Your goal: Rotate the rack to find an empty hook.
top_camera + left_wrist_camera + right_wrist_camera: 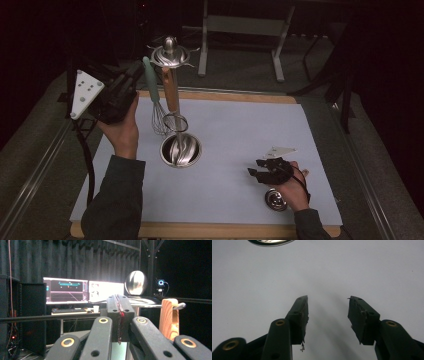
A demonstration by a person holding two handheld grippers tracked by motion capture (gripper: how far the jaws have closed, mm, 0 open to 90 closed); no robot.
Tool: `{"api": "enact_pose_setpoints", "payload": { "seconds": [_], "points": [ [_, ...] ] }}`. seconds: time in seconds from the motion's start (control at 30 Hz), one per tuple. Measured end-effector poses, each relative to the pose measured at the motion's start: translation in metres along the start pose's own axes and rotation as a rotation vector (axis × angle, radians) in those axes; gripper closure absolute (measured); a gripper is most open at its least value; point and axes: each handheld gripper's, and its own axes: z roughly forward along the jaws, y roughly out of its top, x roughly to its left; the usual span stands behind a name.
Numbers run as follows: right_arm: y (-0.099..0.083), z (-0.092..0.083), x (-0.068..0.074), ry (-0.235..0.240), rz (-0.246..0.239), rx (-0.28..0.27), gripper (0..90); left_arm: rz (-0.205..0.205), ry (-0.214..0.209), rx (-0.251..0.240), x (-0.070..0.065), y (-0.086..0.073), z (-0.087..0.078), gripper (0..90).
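Observation:
A steel utensil stand rises from a round base (181, 149) to a hooked top disc (170, 56) with a ball finial (136, 282). A whisk with a teal handle (151, 82) and a wooden-handled utensil (171, 90) hang from it. The wooden handle (169, 317) shows just right of my left jaws. My left gripper (136, 70) is held up beside the top of the teal handle. Its jaws (119, 298) are pressed together and I see nothing between them. My right gripper (252, 172) rests low over the mat at the right, open (328, 306) and empty.
A grey mat (240, 130) covers the wooden table. A small round metal disc (276, 199) lies under my right hand. A round metal rim (270, 242) lies ahead of the right jaws. Lit monitors (66, 290) and a metal frame (240, 25) stand beyond the table.

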Motion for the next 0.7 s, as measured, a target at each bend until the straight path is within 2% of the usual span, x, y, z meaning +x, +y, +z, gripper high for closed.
{"api": "enact_pose_setpoints", "payload": {
  "seconds": [0.23, 0.53, 0.7],
  "points": [
    [-0.001, 0.000, -0.001, -0.001, 0.002, 0.002, 50.5, 0.009, 0.024, 0.015, 0.005, 0.001, 0.006, 89.8],
    [-0.001, 0.001, -0.001, 0.000, 0.004, 0.004, 50.5, 0.003, 0.034, 0.026, 0.010, 0.002, 0.011, 89.8],
    [-0.002, 0.001, -0.002, 0.001, 0.006, 0.006, 50.5, 0.012, 0.041, 0.041, 0.011, 0.004, 0.015, 89.8]
  ]
}}
